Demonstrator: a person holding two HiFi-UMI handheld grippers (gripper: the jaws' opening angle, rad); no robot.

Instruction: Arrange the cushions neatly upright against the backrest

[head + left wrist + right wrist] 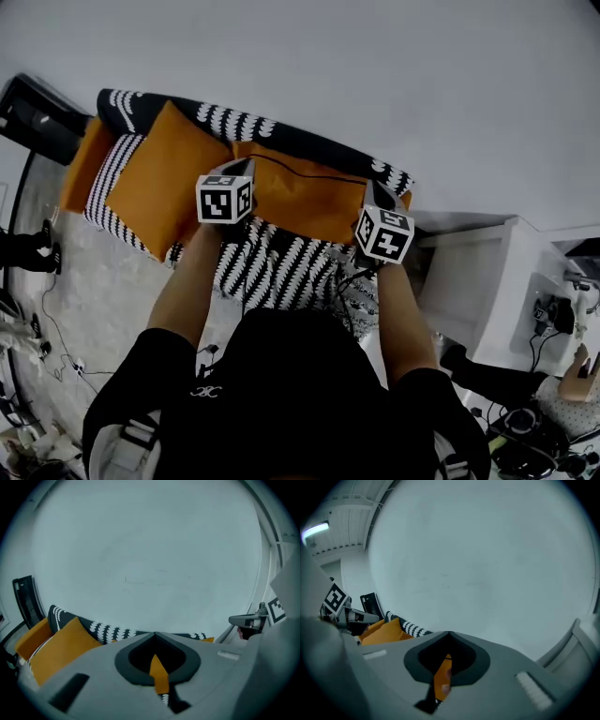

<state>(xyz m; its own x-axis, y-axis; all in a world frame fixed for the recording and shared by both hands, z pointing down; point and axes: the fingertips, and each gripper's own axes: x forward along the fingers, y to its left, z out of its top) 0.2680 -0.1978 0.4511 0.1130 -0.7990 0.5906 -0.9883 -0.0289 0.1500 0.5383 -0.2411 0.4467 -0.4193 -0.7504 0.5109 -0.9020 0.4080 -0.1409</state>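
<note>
Jaws of the left gripper (pixel 249 164) and the right gripper (pixel 373 186) closed tight, each pinching the top edge of a flat orange fabric cushion (pixel 305 197), with a sliver of orange cloth between the pads. This cushion stands along the backrest (pixel 281 139) of the black-and-white patterned sofa (pixel 281 267), toward its right end. A second orange square cushion (pixel 164 183) leans at the sofa's left corner, just beside it.
</note>
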